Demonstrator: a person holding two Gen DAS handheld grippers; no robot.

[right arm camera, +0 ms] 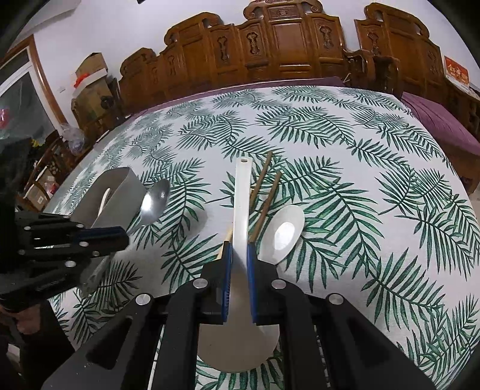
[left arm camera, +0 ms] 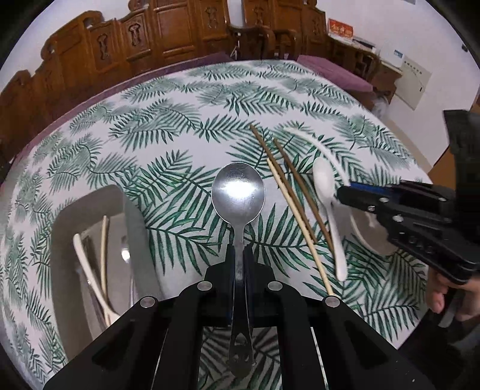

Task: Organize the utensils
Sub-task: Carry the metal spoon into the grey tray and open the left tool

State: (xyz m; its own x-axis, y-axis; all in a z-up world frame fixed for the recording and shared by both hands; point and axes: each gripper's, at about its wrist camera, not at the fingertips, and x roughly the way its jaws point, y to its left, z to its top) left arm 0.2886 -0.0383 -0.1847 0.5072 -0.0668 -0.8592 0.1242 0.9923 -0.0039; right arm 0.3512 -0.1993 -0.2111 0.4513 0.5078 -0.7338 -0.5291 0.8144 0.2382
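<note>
The only writing in view is on a red sign (left arm camera: 340,29) leaning against the wall behind the carved wooden furniture (right arm camera: 288,45); its pale characters are too small to read.

The left hand-held gripper (left arm camera: 239,255) is clenched on the thin neck of a metal spoon (left arm camera: 238,192), a polished steel piece with a round, shiny bowl and a pierced handle end. The spoon is lifted above the surface (left arm camera: 180,126), which is covered by a white cloth printed with green fern fronds. To the left of the metal spoon stands a grey, smooth-walled utensil holder (left arm camera: 136,222), rounded at its corners, with a white handle and a pale stick inside.

The right hand-held gripper (right arm camera: 239,255) grasps a large white spoon (right arm camera: 242,192) by its flat, matte handle, which has a small hole at the tip; its broad bowl shows under the gripper's black body. Right of the metal spoon lie the wooden chopsticks (left arm camera: 295,192), slim rods dark at one end and pale at the other, and beyond them a small white spoon (left arm camera: 325,189), glossy and smooth, resting on the cloth.
</note>
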